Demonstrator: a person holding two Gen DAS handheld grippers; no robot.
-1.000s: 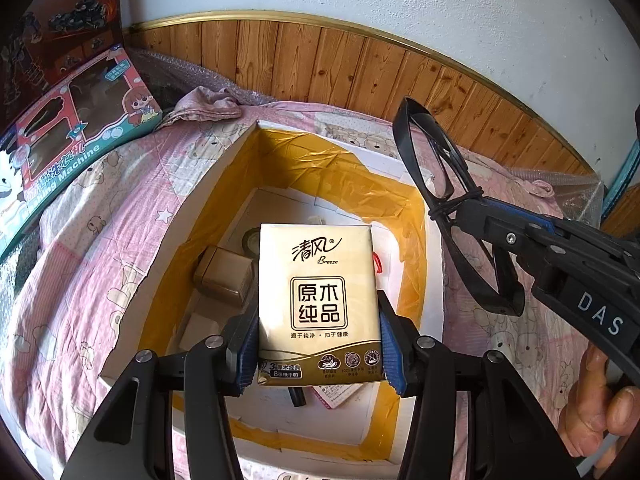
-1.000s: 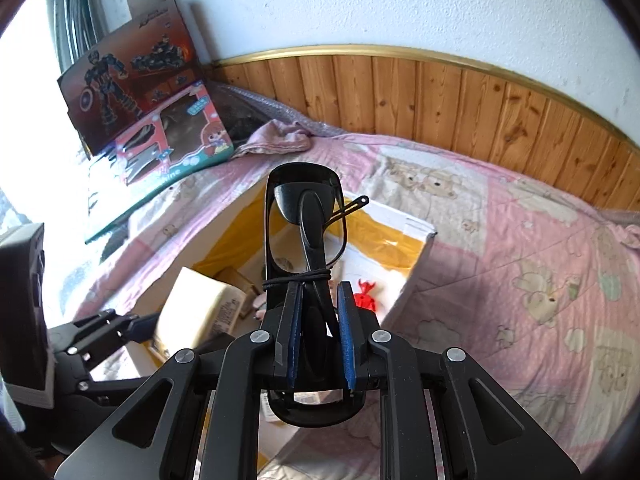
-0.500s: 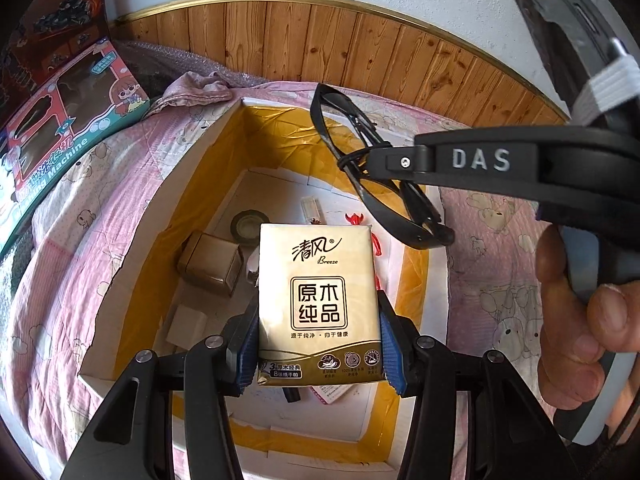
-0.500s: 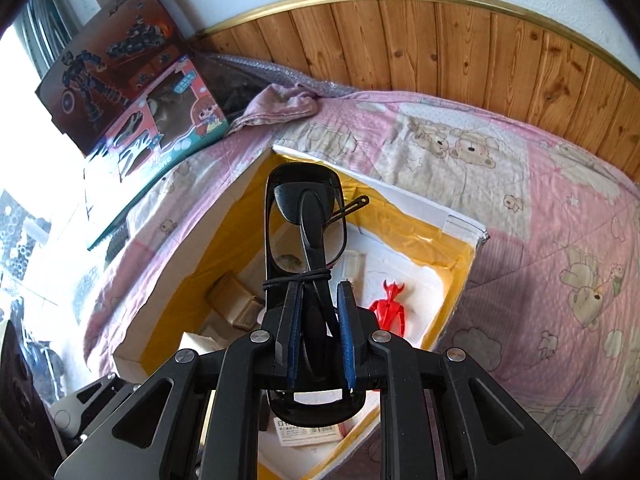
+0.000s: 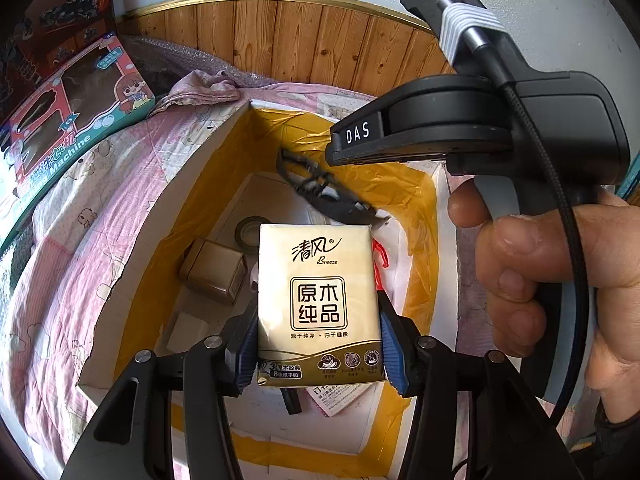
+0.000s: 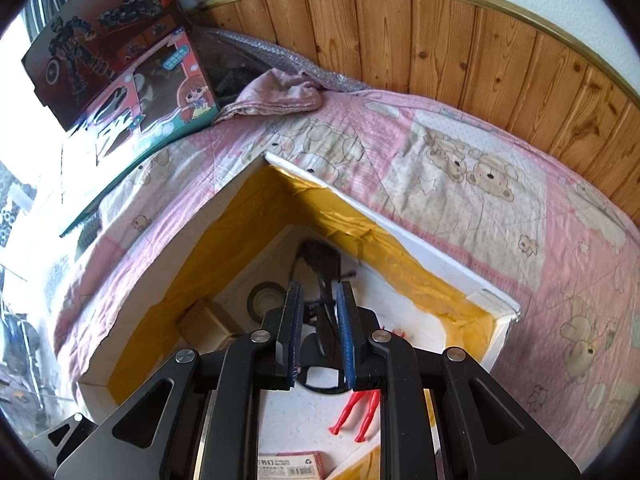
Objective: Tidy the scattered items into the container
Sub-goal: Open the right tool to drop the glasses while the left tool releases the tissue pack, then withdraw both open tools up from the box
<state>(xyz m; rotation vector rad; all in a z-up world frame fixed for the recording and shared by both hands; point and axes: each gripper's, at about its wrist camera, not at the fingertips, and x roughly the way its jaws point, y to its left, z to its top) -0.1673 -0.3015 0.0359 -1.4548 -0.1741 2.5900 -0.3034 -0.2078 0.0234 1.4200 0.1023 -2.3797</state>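
Observation:
A beige tissue pack stands upright in my left gripper, which is shut on its sides above the white box lined with yellow tape. My right gripper hangs over the box's far corner with its blue pads apart and nothing between them. The black glasses are loose just below it and blurred, down inside the box. In the right wrist view the glasses show beyond the fingertips near the box floor.
Inside the box lie a brown carton, a tape roll, a red figure and a printed packet. Toy boxes and a crumpled cloth sit on the pink quilt by the wooden wall. A hand grips the right gripper's handle.
My right gripper moved over the box, lowered into it and opened, letting go of the glasses. The left gripper held the tissue pack steady above the box.

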